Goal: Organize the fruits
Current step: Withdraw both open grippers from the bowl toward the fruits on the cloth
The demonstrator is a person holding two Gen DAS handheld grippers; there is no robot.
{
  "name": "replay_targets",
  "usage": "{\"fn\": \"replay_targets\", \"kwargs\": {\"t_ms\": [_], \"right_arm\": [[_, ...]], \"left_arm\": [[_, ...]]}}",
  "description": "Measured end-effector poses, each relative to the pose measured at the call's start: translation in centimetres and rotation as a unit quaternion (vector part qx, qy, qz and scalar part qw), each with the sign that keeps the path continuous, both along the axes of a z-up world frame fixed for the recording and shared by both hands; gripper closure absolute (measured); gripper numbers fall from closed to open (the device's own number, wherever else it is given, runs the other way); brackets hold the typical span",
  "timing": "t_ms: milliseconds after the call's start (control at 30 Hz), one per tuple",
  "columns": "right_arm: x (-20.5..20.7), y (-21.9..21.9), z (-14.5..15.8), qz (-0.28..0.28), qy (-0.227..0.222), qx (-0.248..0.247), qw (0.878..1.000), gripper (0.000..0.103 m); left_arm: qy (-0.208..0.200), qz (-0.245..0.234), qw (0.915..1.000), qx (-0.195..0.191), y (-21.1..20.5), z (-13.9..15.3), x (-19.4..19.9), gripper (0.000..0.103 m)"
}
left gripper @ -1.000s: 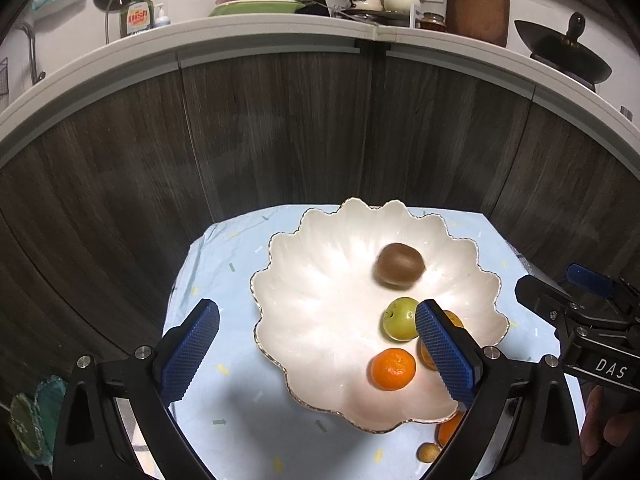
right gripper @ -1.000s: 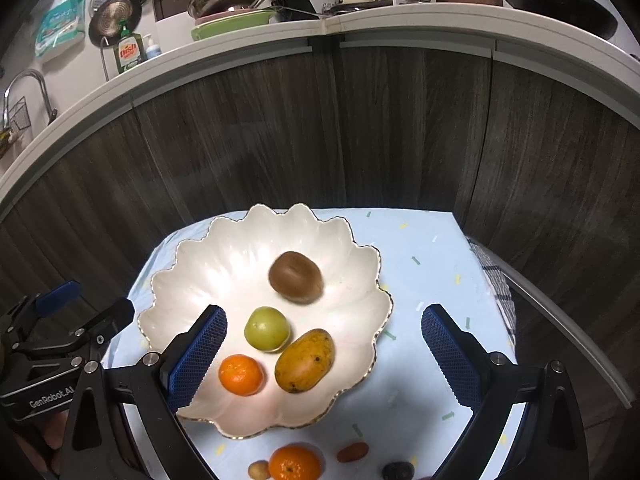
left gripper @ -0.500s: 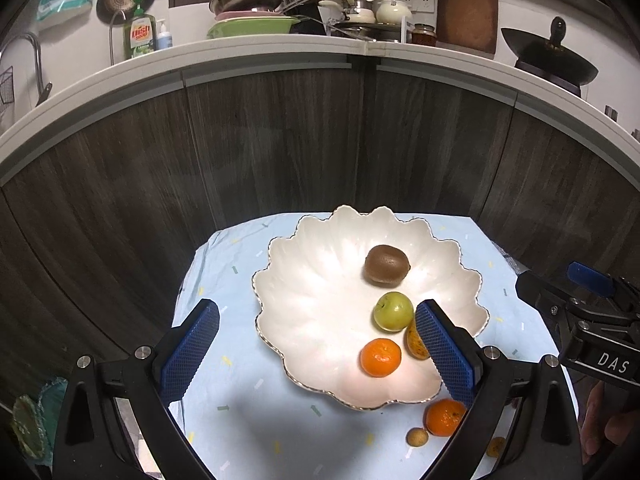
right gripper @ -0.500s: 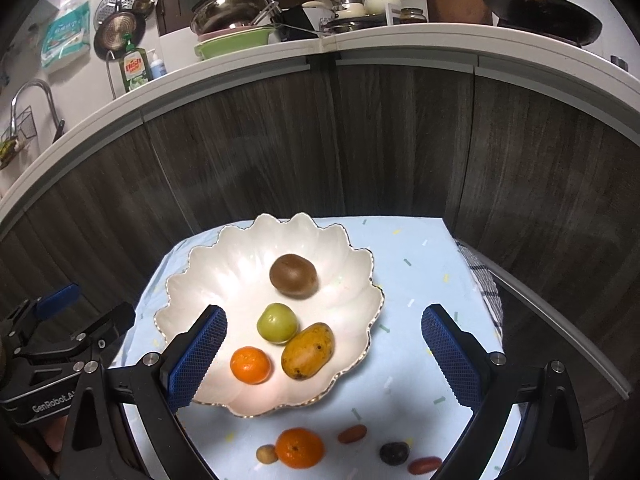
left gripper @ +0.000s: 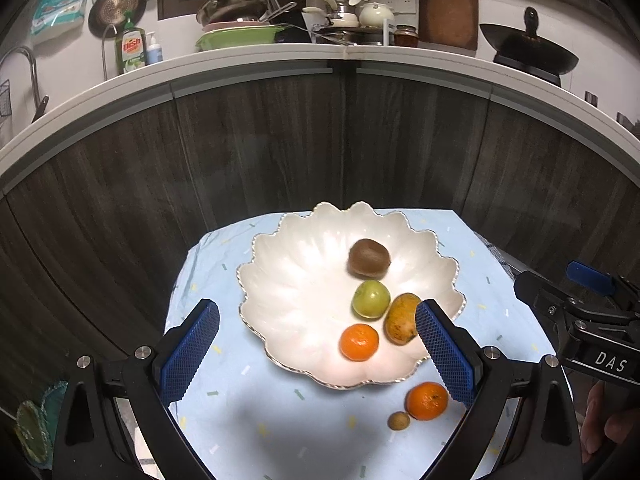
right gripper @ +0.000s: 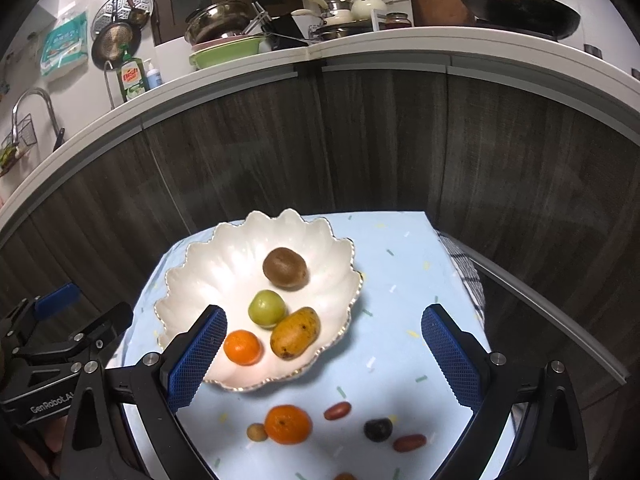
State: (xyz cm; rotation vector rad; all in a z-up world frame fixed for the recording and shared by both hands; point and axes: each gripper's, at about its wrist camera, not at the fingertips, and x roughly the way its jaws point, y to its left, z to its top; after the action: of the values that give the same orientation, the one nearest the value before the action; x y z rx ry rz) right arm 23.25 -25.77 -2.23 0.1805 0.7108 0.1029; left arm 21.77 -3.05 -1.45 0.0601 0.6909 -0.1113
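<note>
From your left wrist camera, your left gripper [left gripper: 316,350] hangs with its blue pads spread wide and nothing between them, above the near edge of the white scalloped bowl [left gripper: 288,240]. The bowl sits on the light blue cloth [left gripper: 224,412] that covers the tabletop. Inside it lie a kiwi [left gripper: 369,258], a green apple [left gripper: 371,298] just below it, a mango [left gripper: 401,318] touching the apple, and an orange [left gripper: 359,342] nearest you. Outside the bowl, near its front rim, a second orange [left gripper: 426,401] rests on the cloth with a small tan fruit [left gripper: 399,421] just beside it. Your right gripper enters at the right edge.

From your right wrist camera, your right gripper [right gripper: 324,354] is likewise wide open and holds nothing. It hovers over the cloth in front of the bowl [right gripper: 224,240]. The loose orange [right gripper: 288,425] and tan fruit [right gripper: 257,432] lie below. To their right lie a red date [right gripper: 337,411], a dark plum [right gripper: 378,429] and another red date [right gripper: 409,443], all apart from the bowl.
</note>
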Motion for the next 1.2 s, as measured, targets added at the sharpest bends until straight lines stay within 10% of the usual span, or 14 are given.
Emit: {"fn": "replay_targets", "kwargs": {"t_ms": [1200], "right_arm": [[-5.6,-3.9,-5.2,-0.037,0.028,-0.013,0.999,0.004]], "left_arm": [[0.031,-0.071,0.9969,0.015,-5.0,-5.3,-4.4,0.003]]}}
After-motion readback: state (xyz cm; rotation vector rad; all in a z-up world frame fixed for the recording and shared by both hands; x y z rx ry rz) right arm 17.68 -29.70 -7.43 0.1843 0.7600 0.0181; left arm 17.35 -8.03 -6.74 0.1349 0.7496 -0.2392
